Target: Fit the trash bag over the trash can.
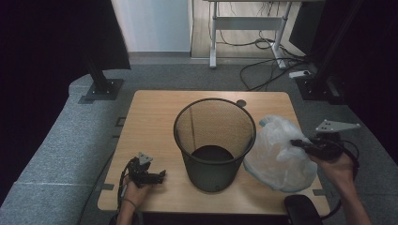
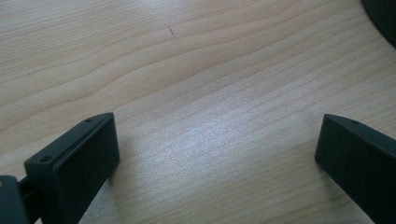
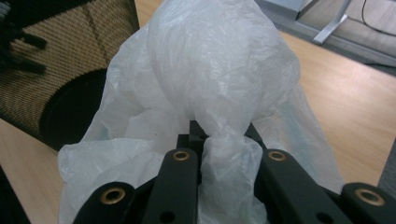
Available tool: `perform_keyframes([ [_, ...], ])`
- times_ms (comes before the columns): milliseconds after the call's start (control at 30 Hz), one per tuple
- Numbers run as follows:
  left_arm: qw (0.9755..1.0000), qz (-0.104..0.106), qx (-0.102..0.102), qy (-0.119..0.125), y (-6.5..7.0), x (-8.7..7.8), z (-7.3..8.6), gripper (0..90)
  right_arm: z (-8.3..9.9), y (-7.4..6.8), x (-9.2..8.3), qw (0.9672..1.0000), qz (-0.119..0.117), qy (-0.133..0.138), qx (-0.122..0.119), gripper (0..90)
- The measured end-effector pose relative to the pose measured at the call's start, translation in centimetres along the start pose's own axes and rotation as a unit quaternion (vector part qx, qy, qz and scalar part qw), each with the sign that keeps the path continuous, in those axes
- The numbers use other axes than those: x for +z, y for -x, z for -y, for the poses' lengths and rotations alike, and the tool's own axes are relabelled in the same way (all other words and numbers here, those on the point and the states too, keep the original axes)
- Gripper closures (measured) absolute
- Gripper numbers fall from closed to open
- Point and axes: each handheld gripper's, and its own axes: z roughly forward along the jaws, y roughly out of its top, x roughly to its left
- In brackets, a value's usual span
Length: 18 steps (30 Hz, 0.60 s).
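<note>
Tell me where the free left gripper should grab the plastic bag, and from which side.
Grip the loose upper edge of the plastic bag beside the bin, probably reaching around the bin's near side. The right gripper is shut on a bunched fold at the bag's right, so the left gripper, open over the table, gets the slack side.

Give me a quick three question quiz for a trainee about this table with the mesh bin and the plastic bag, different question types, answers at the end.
1. True or false: the black wire-mesh wastebasket already has the translucent white plastic bag lining it.
2. Multiple choice: the right gripper is A) open over bare wood, B) shut on a bunched fold of the bag, C) gripping the basket rim.
3. Fill in: the left gripper is open over the bare ____ table.

Key
1. False: the bag sits beside the basket, on the person's right.
2. B.
3. Wooden.
</note>
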Motion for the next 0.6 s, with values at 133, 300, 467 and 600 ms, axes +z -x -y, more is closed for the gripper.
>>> perform_keyframes([
  [133, 1.0000, 0.000, -0.001, 0.000, 0.0, 0.0, 0.0, 0.0, -0.7, 0.1, -1.4, 0.9999, -0.001, 0.014, 0.000, 81.3],
  [300, 1.0000, -0.001, -0.001, 0.001, 0.0, 0.0, 0.0, 0.0, -1.5, 0.5, -3.3, 0.9995, -0.004, 0.030, 0.002, 81.3],
  [467, 1.0000, -0.001, -0.001, 0.000, 0.0, 0.0, 0.0, 0.0, -2.5, 0.5, -4.8, 0.9991, -0.006, 0.043, -0.002, 81.3],
  [600, 1.0000, -0.001, -0.001, 0.000, 0.0, 0.0, 0.0, 0.0, -3.6, 0.5, -6.1, 0.9986, -0.006, 0.051, -0.013, 81.3],
])
